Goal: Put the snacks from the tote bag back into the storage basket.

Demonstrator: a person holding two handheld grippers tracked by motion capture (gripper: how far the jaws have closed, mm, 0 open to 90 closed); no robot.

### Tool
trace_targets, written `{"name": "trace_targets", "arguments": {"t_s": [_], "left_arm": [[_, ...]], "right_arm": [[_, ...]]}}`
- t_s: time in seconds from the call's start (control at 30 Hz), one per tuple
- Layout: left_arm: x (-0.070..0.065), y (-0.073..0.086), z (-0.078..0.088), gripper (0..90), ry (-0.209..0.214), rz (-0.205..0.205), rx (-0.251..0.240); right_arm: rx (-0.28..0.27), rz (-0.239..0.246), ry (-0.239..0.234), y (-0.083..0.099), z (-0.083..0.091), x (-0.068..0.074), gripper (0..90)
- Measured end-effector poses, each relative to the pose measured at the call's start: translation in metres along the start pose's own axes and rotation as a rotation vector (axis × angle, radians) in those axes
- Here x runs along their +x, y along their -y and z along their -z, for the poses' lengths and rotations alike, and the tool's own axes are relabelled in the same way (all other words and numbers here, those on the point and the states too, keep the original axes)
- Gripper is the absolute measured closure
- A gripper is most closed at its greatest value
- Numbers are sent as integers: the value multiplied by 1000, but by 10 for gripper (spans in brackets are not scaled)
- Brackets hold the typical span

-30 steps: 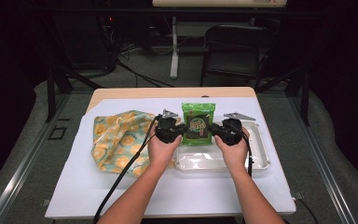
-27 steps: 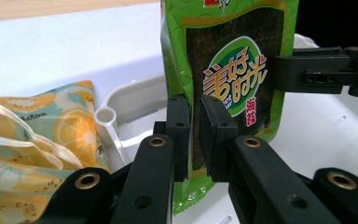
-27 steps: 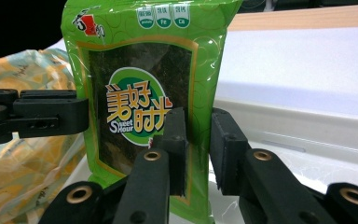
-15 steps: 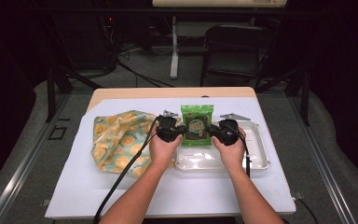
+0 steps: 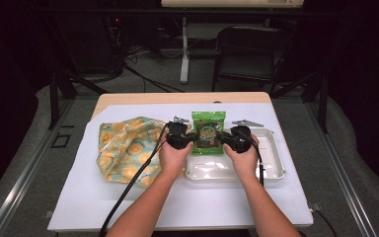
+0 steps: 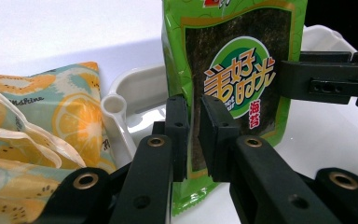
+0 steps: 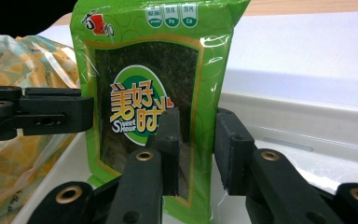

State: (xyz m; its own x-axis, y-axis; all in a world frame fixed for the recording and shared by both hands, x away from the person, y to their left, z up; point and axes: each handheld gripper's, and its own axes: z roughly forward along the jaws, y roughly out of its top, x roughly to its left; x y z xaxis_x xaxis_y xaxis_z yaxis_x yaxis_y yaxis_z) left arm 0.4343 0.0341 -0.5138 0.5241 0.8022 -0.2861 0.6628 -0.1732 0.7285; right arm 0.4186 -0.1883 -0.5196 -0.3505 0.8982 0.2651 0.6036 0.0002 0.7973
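Observation:
A green seaweed snack packet (image 5: 208,133) stands upright over the white tray (image 5: 271,163), between my two grippers. My left gripper (image 5: 193,139) is shut on the packet's left edge. In the left gripper view its pads (image 6: 177,135) pinch the packet (image 6: 235,60) low on that side. My right gripper (image 5: 223,138) comes in from the other side. Its jaws have just been opening. In the right gripper view the packet's (image 7: 144,60) right edge sits between the jaws of the right gripper (image 7: 196,144), with a gap at the right pad (image 7: 228,144).
A yellow fruit-patterned bag (image 5: 123,148) lies crumpled on the white table cover, left of the tray. The tray's rounded corner (image 6: 135,88) sits just behind the packet. A dark chair and stands are beyond the table's far edge.

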Motion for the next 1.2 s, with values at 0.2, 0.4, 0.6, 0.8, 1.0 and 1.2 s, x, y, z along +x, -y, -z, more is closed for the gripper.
{"name": "trace_targets", "arguments": {"t_s": [0.2, 0.4, 0.6, 0.8, 1.0, 1.2], "left_arm": [[1, 1, -3, 818, -7, 1, 11], [3, 1, -5, 812, -13, 10, 19], [5, 2, -7, 806, -18, 18, 27], [6, 3, -11, 804, -25, 19, 39], [8, 2, -13, 791, -34, 23, 55], [10, 3, -16, 783, -37, 26, 72]], "right_arm": [[16, 9, 3, 1, -3, -1, 723], [27, 4, -3, 2, -8, -1, 703], [32, 4, -1, 3, -12, -1, 697], [53, 6, -6, 4, -16, -2, 666], [72, 9, -5, 5, -21, -1, 653], [74, 28, 1, 5, -24, 0, 638]]}}
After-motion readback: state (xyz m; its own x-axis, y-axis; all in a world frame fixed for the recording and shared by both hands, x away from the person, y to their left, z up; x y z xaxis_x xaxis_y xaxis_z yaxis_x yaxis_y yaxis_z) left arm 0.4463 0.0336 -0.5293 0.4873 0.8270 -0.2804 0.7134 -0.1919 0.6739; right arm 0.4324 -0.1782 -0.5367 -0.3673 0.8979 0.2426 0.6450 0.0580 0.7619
